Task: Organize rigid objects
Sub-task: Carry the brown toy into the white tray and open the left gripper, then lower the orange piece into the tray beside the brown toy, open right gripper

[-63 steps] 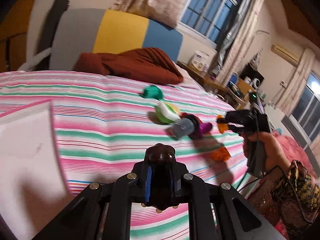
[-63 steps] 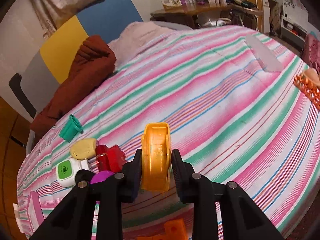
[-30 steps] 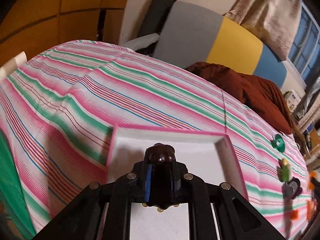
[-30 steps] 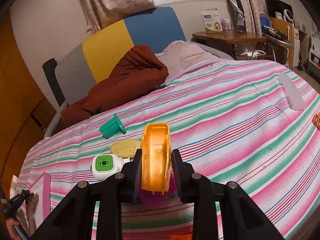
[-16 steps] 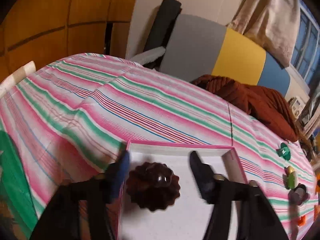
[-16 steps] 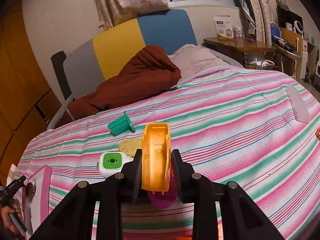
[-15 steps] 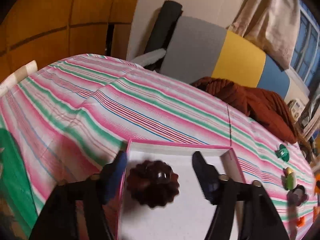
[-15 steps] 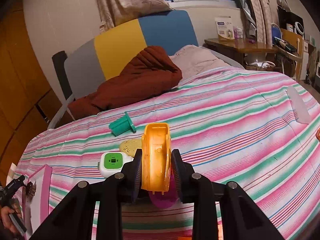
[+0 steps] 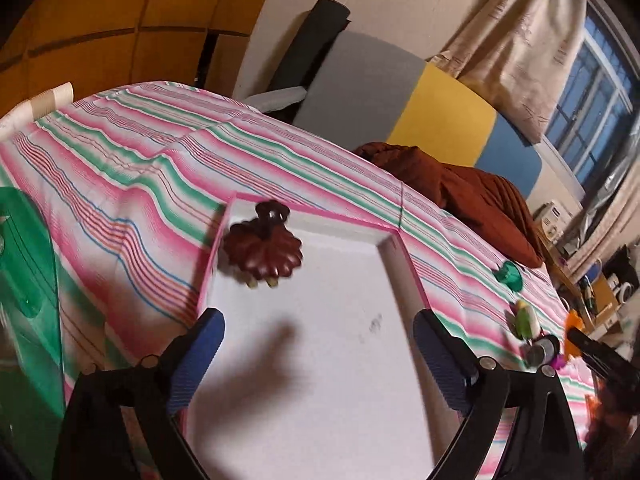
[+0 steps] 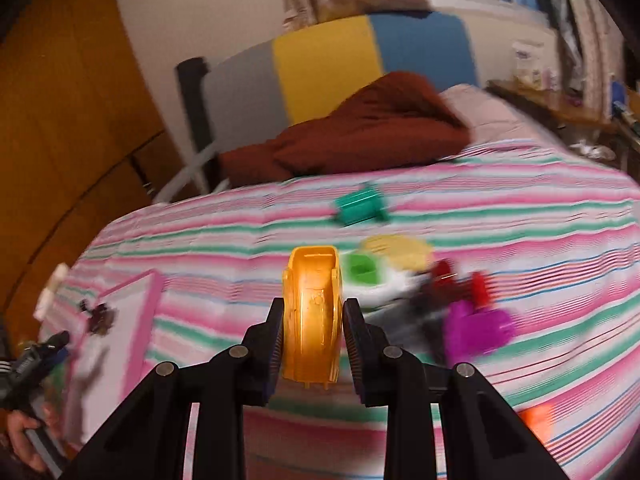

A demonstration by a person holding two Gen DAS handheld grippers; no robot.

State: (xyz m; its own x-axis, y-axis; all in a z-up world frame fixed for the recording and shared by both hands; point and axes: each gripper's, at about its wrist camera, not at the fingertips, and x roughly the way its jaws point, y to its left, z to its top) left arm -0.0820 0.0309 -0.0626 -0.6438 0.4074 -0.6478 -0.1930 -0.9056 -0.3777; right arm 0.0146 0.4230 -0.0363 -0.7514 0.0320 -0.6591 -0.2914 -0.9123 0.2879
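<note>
Left wrist view: left gripper [image 9: 316, 344] spread wide, holding nothing, poised over the white tray [image 9: 396, 240]. Brown scalloped piece [image 9: 262, 252] lying free inside the tray's far left corner, against the pink rim. Right wrist view: right gripper [image 10: 313, 316] clamped tight on the orange toy piece [image 10: 312, 312], held upright above the striped bedspread [image 10: 520, 208], well right of the tray. Beyond, blurred: teal spool [image 10: 358, 204], green-and-white cube [image 10: 364, 274], purple piece [image 10: 476, 330].

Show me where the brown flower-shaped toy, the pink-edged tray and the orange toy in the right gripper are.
brown flower-shaped toy [image 9: 262, 252], left wrist view, on its scalloped dome.
pink-edged tray [image 9: 394, 254], left wrist view, on its far right corner wall.
orange toy [image 10: 313, 312], right wrist view, on its middle, between the fingers.
</note>
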